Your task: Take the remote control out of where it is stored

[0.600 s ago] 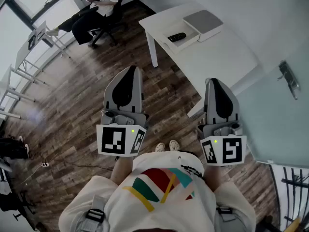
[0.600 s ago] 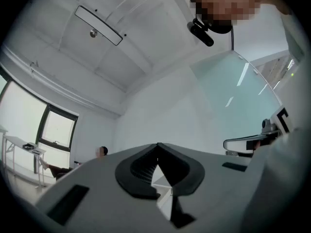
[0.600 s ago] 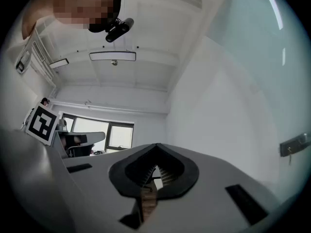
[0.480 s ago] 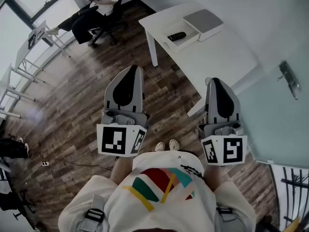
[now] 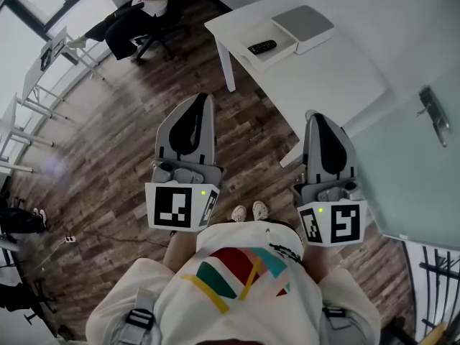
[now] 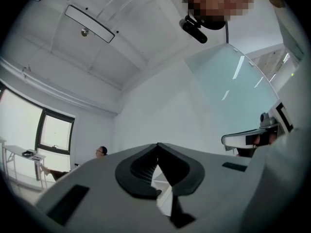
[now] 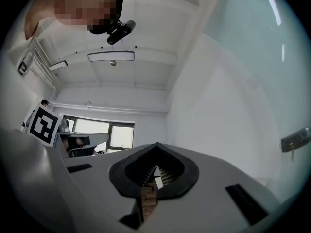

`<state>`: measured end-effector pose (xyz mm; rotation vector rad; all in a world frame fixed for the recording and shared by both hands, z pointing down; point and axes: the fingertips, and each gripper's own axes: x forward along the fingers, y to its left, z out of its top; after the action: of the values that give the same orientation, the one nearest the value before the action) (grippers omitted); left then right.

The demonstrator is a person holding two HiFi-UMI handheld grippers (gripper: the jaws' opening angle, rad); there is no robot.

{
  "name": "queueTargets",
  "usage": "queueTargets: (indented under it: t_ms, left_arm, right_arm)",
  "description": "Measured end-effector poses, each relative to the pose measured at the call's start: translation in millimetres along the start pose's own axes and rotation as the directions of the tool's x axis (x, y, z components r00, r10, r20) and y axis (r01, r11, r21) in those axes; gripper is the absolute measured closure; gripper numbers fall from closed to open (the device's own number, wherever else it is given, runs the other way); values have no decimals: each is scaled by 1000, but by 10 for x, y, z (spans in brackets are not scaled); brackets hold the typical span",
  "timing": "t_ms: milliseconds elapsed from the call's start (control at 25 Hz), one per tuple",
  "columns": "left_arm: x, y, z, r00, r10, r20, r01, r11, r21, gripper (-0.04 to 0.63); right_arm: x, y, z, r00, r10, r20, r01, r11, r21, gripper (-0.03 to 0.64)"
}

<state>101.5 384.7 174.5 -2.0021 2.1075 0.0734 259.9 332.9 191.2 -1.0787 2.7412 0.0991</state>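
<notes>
A black remote control [image 5: 261, 47] lies in an open white box [image 5: 282, 49] on a white table [image 5: 323, 77] far ahead of me. The box's grey lid [image 5: 302, 22] rests beside it. My left gripper [image 5: 201, 100] and right gripper [image 5: 314, 118] are held side by side at chest height over the wooden floor, well short of the table. Both are shut with nothing between their jaws. The left gripper view shows the left gripper [image 6: 157, 145] aimed up at wall and ceiling, and the right gripper [image 7: 156, 145] points the same way.
A person sits on an office chair [image 5: 144, 20] at the far left. White desks [image 5: 32, 77] stand along the windows. A glass door with a metal handle [image 5: 432, 115] is on the right. The table leg [image 5: 228, 69] is ahead between the grippers.
The table and box have slid slightly up and away in the head view. Both grippers stay shut in nearly the same place.
</notes>
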Motion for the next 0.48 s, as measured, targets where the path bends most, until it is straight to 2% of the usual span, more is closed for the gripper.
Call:
queueTargets:
  t_ms: [240,480]
  left_arm:
    - [206,-50,-100,1000,10,-15,-10,1000,-12,588]
    - [482,-207,-195,1000,5,-11,-5,1000,-4,588]
  right_arm:
    - [48,-218,-52,1000,-5,-1,5,1000,-26,617]
    - [116,-559,-98,999,23,46,-24,999,43,617]
